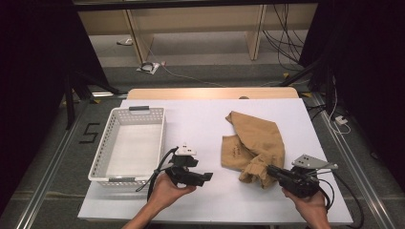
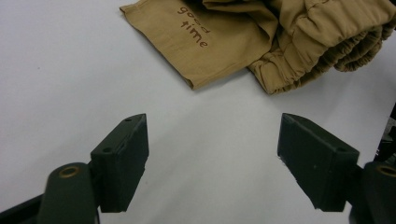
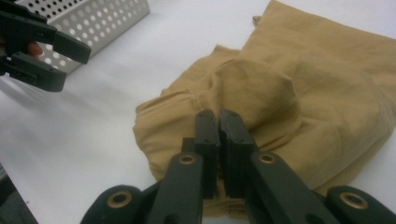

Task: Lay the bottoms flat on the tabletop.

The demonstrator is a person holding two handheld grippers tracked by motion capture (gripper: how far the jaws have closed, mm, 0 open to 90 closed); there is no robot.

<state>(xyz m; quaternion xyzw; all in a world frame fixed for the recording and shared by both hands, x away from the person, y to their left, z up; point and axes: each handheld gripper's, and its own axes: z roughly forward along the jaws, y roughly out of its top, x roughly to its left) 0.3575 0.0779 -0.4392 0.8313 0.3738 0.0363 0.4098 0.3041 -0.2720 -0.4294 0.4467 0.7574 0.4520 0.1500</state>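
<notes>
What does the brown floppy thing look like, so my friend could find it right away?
Look at the white table: the white basket with little holes stands on its left side, and the brown thing lies on its right. It is a crumpled tan cloth garment with a stretchy gathered edge and "good time" printed on it, the table's one soft, brown thing.

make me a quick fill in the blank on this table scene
1. The right tongs are shut on the tan ____.
2. The left tongs stand ____ over bare table.
3. The white basket holds ____.
4. Words printed on the garment: "good ____".

Missing words: garment; open; nothing; time
</notes>
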